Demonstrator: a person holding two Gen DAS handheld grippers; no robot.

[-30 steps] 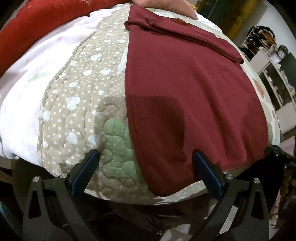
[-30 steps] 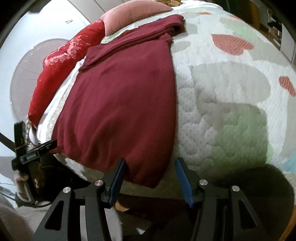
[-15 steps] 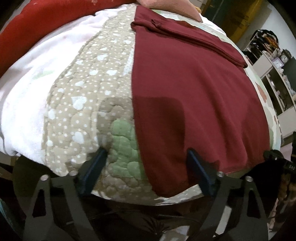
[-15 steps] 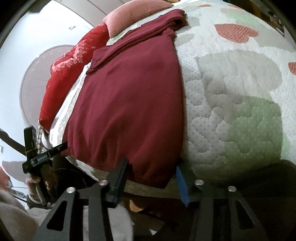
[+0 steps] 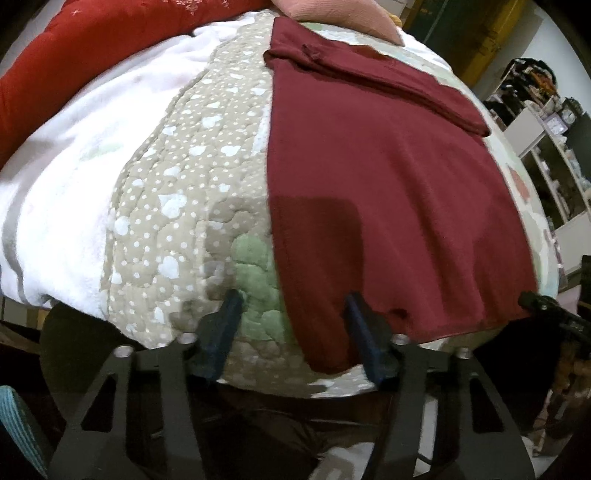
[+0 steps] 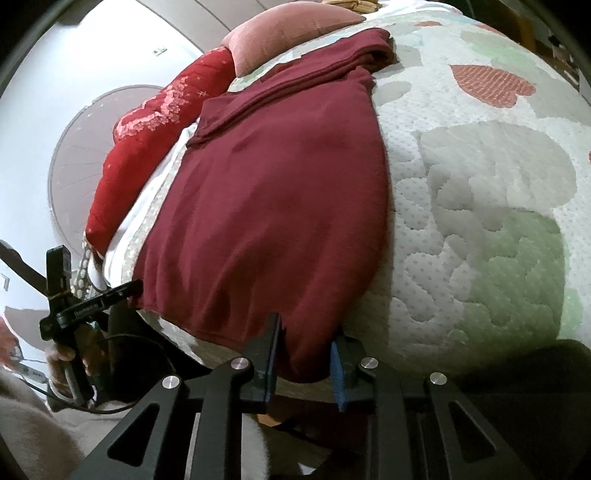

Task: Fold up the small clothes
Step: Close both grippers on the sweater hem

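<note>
Maroon garment (image 5: 376, 192) lay flat on quilted bedspread (image 5: 192, 206), lengthwise from near edge of bed toward far end; far portion folded into a band across the top, just short of pink pillow (image 5: 332, 14). Near hem draped over bed's near edge. Left gripper (image 5: 291, 325): jaws had just been closing, stood at medium gap, straddling garment's near-left corner; right finger (image 5: 364, 343) on maroon cloth, left finger (image 5: 225, 325) on green quilt patch just beside garment's edge; pads not yet pinching cloth. Right gripper (image 6: 306, 354): jaws had just been closing, narrow gap, near-right corner of garment (image 6: 280, 206) hanging between them; cloth touched both blue pads, but firm clamp could not be confirmed. Misc. items: white fleece blanket (image 5: 74, 177) to left of quilt border; red patterned cushion (image 5: 92, 48) at far left, beside pillow; bedspread (image 6: 480, 184) w/ grey, green and red heart patches to right of garment. Right wrist view also showed left gripper's body (image 6: 74, 306) at left w/ person's hand (image 6: 66, 362) on its handle, cable trailing below. Shelving unit (image 5: 546, 147) at far right, contents too small to tell.
</note>
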